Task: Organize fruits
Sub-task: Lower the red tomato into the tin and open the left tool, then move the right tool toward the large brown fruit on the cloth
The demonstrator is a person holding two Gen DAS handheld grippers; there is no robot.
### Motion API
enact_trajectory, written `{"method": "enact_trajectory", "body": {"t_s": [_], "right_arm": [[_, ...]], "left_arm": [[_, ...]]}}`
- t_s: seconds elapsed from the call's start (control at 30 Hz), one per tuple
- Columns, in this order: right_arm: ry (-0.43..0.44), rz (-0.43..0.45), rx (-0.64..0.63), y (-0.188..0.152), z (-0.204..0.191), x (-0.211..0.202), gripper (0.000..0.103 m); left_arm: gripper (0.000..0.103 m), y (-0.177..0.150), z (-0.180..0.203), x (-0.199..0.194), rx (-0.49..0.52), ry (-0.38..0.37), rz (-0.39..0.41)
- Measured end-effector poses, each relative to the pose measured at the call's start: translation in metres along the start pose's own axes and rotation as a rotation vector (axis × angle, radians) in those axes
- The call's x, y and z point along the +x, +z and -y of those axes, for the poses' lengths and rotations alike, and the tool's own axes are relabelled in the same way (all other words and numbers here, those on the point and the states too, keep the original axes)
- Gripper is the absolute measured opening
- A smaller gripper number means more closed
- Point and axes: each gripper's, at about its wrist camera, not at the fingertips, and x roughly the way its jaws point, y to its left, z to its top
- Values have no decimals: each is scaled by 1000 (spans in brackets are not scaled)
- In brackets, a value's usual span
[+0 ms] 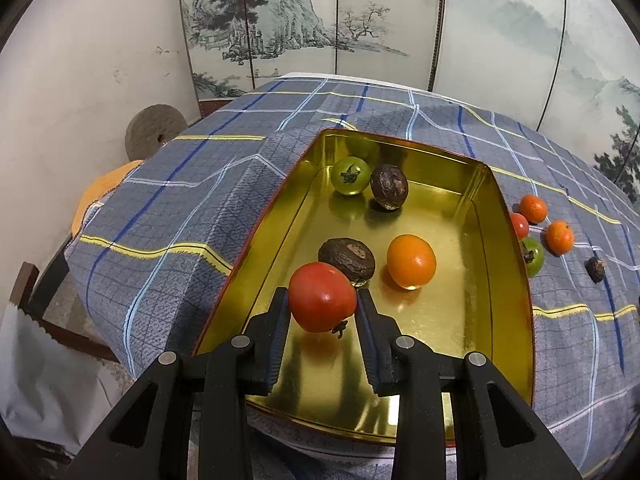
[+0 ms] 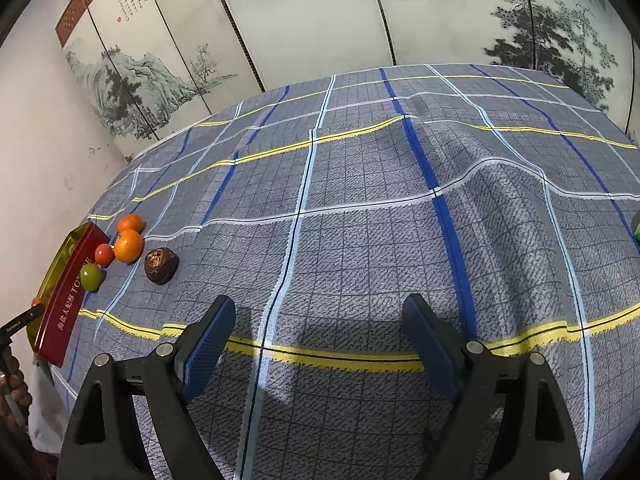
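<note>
Here the left hand-held gripper [image 1: 322, 300] clamps a red tomato [image 1: 322, 302] just above the near end of the gold tin [image 1: 506, 216], whose long axis runs toward twelve o'clock, while the right hand-held gripper [image 2: 318, 320] hangs wide and empty, loose fruit at its ten o'clock.

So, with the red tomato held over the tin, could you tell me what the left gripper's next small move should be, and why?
Probably lower slightly and open. The left gripper is shut on the red tomato, which hangs over the gold tin, near bare floor beside the brown fruit.
</note>
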Motion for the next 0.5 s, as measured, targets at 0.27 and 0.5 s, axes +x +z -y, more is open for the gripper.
{"method": "enact_trajectory", "body": {"t_s": [0.27, 0.5], "right_arm": [[-2, -1, -2, 0, -5, 2, 83], [-5, -2, -3, 0, -8, 3, 83]], "left_arm": [[36, 2, 2, 1, 21, 22, -5], [62, 7, 2, -17, 20, 20, 82]]}}
